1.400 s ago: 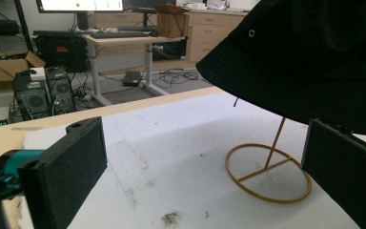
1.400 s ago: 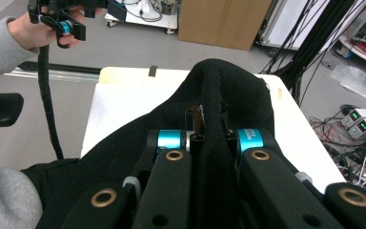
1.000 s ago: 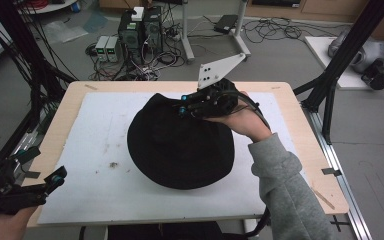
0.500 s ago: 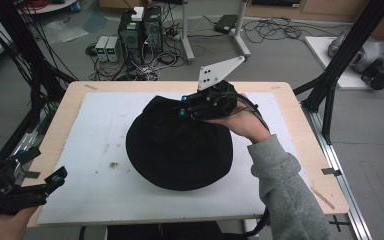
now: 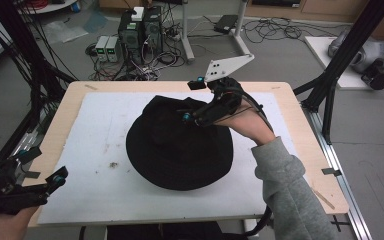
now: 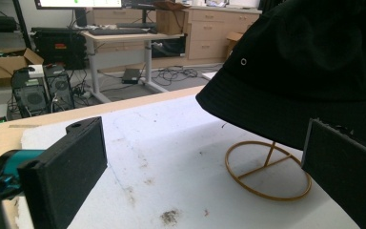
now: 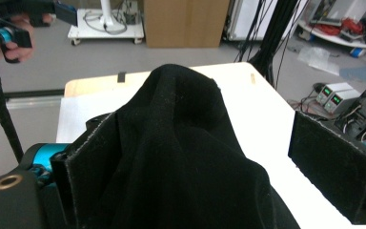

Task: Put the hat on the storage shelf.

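Note:
A black bucket hat (image 5: 175, 155) rests on a gold wire stand (image 6: 267, 171) in the middle of the white mat (image 5: 100, 130). My right gripper (image 5: 191, 100) hangs over the far right side of the hat's crown. Its jaws stand wide open with the crown fabric (image 7: 181, 157) bulging up between them and leaning on the left jaw. My left gripper (image 5: 42, 167) is off the table's near left corner, open and holding nothing. It looks across the mat at the hat brim (image 6: 314, 62), and the stand's ring lies between its jaws (image 6: 205, 162).
The mat covers a wooden table (image 5: 300, 120) with bare edges all round. Black frame poles (image 5: 340, 65) rise at the right and left. Computers and cables (image 5: 140, 35) sit on the floor beyond the far edge. A dirt smudge (image 5: 114, 164) marks the mat.
My right gripper has edged slightly over the hat's crown, and the hat has shifted a touch. The left gripper has stayed where it was.

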### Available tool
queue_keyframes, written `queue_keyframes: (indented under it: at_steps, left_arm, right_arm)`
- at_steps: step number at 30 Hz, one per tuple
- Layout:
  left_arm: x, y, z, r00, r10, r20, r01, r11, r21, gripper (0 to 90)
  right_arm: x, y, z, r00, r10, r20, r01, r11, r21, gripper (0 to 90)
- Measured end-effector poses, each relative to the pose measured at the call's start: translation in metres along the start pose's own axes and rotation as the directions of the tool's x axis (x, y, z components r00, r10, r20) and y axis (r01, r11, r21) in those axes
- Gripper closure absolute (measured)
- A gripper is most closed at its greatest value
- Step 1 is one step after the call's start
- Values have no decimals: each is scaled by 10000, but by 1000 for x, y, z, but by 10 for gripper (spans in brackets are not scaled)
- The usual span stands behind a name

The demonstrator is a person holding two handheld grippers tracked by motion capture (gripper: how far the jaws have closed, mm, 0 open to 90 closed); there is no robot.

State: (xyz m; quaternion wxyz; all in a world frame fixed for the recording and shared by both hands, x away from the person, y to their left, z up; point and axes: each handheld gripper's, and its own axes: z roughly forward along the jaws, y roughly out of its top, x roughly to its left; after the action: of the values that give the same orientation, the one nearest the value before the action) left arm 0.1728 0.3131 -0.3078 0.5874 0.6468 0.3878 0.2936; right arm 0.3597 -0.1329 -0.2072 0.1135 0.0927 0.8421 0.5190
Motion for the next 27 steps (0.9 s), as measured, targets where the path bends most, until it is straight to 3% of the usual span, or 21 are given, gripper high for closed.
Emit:
queue_keyframes:
  at_steps: [3,18,27]
  left_arm:
    - [0,1,2,10000,20,42,-20,10000,8,17]
    - [-2,4,21,9990,103,443,-107,9999,81,17]
    - [-3,5,26,9983,119,574,-124,9999,82,17]
  right_arm:
    - [-2,-5,-5,9996,195,214,-190,9995,-260,10]
    - [0,-30,-35,9880,854,1289,-766,9945,-720,10]
    - [4,-44,-61,9775,1317,1650,-1075,9832,-1474,9]
